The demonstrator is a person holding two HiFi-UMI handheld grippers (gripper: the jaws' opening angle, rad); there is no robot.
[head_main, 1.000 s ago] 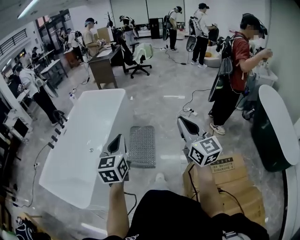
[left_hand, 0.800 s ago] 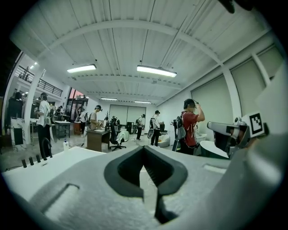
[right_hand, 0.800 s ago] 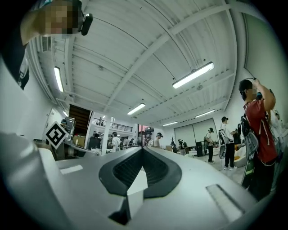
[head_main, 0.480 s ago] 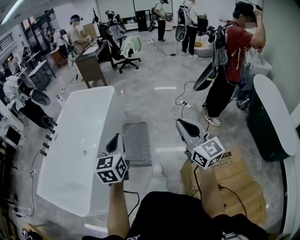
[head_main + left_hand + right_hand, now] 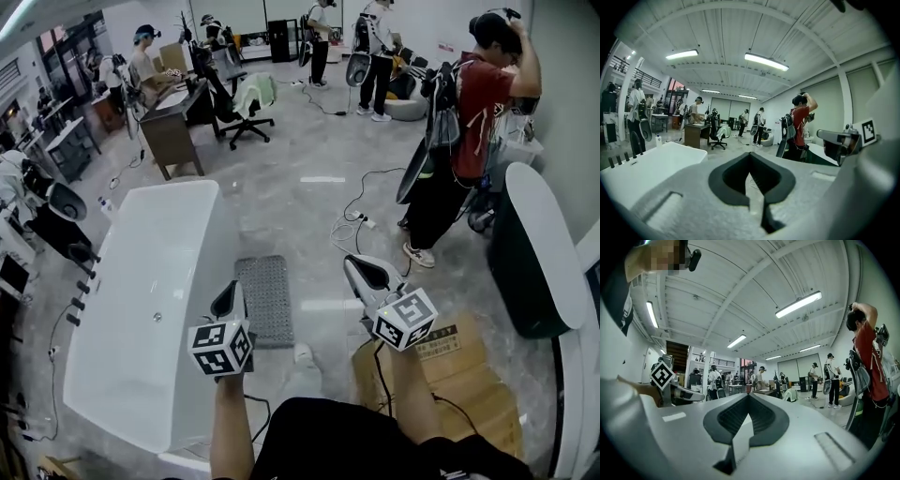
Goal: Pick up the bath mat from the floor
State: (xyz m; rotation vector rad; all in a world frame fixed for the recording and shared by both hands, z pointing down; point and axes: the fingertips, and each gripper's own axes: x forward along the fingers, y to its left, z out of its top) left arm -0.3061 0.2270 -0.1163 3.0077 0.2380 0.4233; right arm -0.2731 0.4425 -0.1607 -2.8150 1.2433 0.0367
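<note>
Head view, entries in order: bath mat [image 5: 264, 298], grey and studded, lying flat on the floor [image 5: 309, 202] just beside the long wall of the white bathtub [image 5: 141, 281], the natural spot for a mat of this kind; untouched and not yet lifted; left gripper [image 5: 228, 300], held out ahead of the person, appearing over the mat's near left edge, jaws pressed tip to tip with nothing between them; right gripper [image 5: 361, 272], held out to the mat's right over bare floor, jaws likewise together and empty; shoe [image 5: 302, 354], planted at the mat's near end, placing the person within reach; cardboard box [image 5: 459, 370], on the floor at the person's right, apart from the mat.

Left gripper view and right gripper view: both look out level across the room; neither shows the mat, so the grippers judged to be carried high on approach; jaws would need to part before taking an edge.
</note>
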